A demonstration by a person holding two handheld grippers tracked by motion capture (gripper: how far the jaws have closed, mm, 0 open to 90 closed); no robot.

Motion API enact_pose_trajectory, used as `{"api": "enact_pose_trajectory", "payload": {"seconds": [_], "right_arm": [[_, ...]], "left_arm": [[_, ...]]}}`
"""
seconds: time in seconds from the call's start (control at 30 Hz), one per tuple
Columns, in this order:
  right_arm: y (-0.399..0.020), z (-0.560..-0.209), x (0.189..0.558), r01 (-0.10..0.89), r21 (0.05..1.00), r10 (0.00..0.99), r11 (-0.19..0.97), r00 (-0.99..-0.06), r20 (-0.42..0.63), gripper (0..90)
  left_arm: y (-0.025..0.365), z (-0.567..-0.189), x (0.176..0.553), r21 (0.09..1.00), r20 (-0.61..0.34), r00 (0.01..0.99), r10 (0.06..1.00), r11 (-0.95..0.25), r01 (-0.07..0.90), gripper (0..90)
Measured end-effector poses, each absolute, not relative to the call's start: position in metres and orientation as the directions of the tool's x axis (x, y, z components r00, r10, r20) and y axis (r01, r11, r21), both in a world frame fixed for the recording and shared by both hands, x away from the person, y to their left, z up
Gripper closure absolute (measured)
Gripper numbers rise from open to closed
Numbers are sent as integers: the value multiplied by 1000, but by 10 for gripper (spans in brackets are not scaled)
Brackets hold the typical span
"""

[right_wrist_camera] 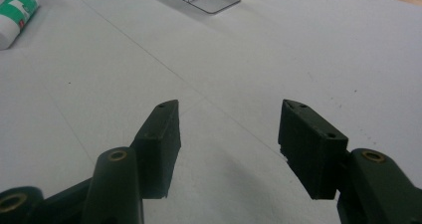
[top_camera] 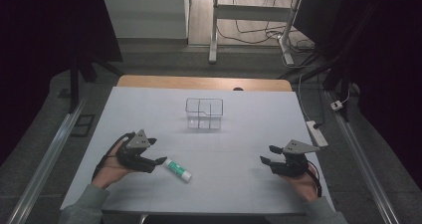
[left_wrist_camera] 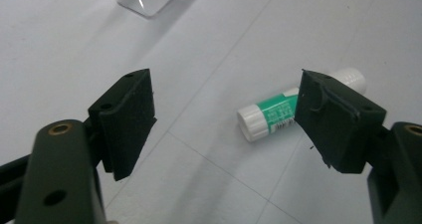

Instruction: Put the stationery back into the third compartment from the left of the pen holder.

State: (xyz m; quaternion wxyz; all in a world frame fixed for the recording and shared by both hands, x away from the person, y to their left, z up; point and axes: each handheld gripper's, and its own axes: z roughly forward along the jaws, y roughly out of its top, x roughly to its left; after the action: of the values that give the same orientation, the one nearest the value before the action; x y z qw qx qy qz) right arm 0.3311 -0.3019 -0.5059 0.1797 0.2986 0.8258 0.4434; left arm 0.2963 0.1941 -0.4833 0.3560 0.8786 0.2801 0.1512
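Resting low on the table (top_camera: 149,109), left tongs (top_camera: 158,151) agape beside glue stick (top_camera: 178,169), right tongs (top_camera: 267,154) agape, pointing inward.

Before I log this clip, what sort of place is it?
Probably a lab or office recording station: a white-topped table ringed by dark curtains, a power strip with loose cables on the floor, and desk legs behind.

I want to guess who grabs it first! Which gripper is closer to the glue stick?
Left. The left gripper sits right beside the glue stick, its open jaws almost at the stick's near end. The right gripper is far across the table, also open.
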Motion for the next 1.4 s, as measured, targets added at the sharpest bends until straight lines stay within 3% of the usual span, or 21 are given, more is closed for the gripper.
{"api": "enact_pose_trajectory", "payload": {"seconds": [0.27,0.73,1.4], "right_arm": [[-302,-506,331,338,834,656,435,-754,-37,413],[-303,-507,328,340,827,649,447,-760,-39,412],[-301,-507,327,333,823,640,460,-767,-47,411]], "left_arm": [[186,-481,301,686,73,842,535,-639,347,232],[152,-476,316,585,90,946,311,-785,203,221],[118,-482,331,462,6,996,91,-883,78,194]]}}
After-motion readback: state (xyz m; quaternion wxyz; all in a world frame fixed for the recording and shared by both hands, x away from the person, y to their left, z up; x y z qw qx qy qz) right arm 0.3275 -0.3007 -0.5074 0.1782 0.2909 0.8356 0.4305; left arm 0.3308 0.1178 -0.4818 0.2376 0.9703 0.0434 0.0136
